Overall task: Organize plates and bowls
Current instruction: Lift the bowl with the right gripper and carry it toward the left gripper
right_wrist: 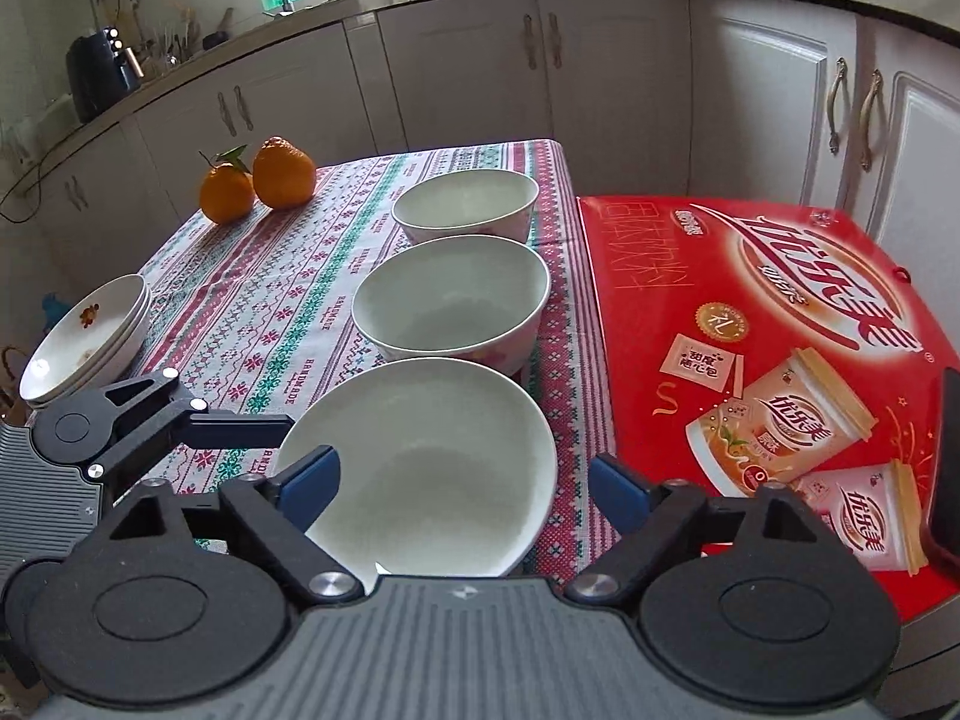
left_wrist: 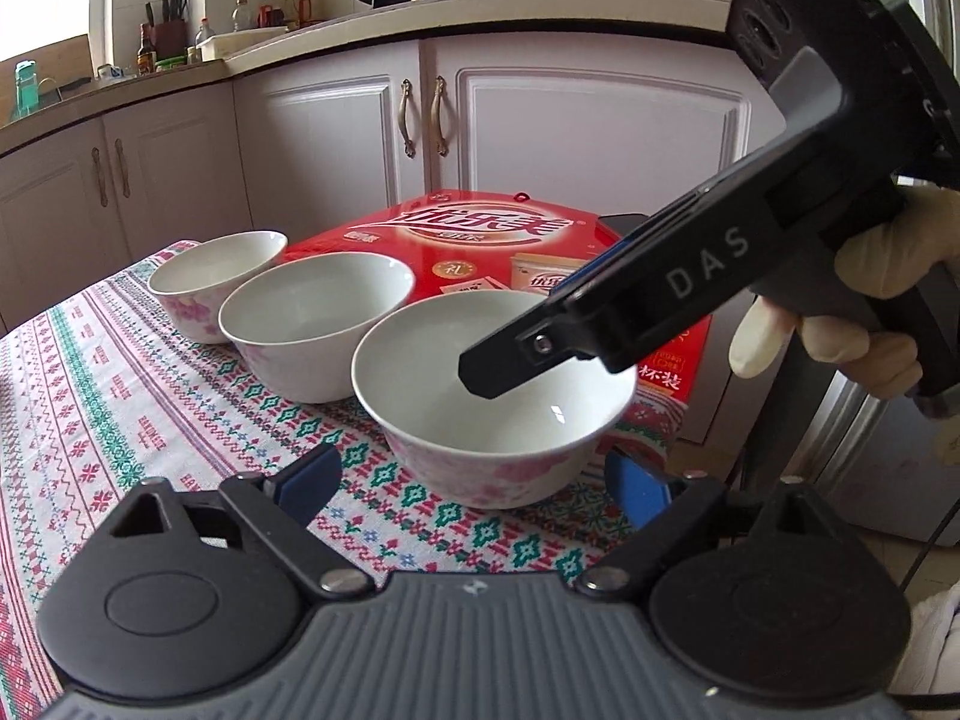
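Observation:
Three white bowls with pink flowers stand in a row on the patterned tablecloth [left_wrist: 120,396]. The nearest bowl [left_wrist: 492,414] [right_wrist: 432,468] lies between the blue pads of my left gripper [left_wrist: 474,486], which is open and clear of its sides. My right gripper [right_wrist: 465,489] is open too: its left pad overlaps the bowl's left rim and its right pad stands clear of the right rim. In the left wrist view one black finger [left_wrist: 510,360] of the right gripper hangs over the bowl's hollow. The middle bowl [left_wrist: 312,324] [right_wrist: 450,306] and far bowl [left_wrist: 216,270] [right_wrist: 465,204] are untouched.
A stack of white plates [right_wrist: 90,336] sits at the table's left edge, with two oranges [right_wrist: 258,180] behind it. A red drink box [right_wrist: 750,330] [left_wrist: 480,240] lies right of the bowls. A gloved hand [left_wrist: 870,330] holds the right gripper. Kitchen cabinets [left_wrist: 360,132] stand beyond the table.

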A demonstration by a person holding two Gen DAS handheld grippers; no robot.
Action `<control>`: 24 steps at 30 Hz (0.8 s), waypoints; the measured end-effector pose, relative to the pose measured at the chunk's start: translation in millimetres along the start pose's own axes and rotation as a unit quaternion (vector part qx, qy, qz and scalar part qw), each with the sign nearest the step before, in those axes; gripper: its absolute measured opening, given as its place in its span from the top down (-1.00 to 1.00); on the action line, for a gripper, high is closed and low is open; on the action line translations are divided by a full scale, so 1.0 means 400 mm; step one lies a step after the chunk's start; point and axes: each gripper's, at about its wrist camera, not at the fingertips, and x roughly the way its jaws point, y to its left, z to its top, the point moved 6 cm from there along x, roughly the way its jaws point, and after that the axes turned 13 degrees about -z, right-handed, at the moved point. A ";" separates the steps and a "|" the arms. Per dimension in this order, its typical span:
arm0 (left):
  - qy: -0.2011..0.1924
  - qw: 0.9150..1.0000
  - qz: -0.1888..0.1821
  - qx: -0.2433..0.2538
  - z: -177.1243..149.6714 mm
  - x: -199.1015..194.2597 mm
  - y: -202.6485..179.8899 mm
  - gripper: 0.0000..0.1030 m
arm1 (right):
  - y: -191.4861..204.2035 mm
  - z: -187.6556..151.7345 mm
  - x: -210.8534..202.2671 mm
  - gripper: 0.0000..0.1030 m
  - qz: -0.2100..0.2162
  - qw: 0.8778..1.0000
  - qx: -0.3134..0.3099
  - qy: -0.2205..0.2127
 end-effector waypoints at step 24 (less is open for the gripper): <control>0.000 1.000 -0.016 0.000 0.011 0.010 -0.004 -0.59 | 0.013 0.009 0.024 -0.37 0.015 1.000 -0.005 0.025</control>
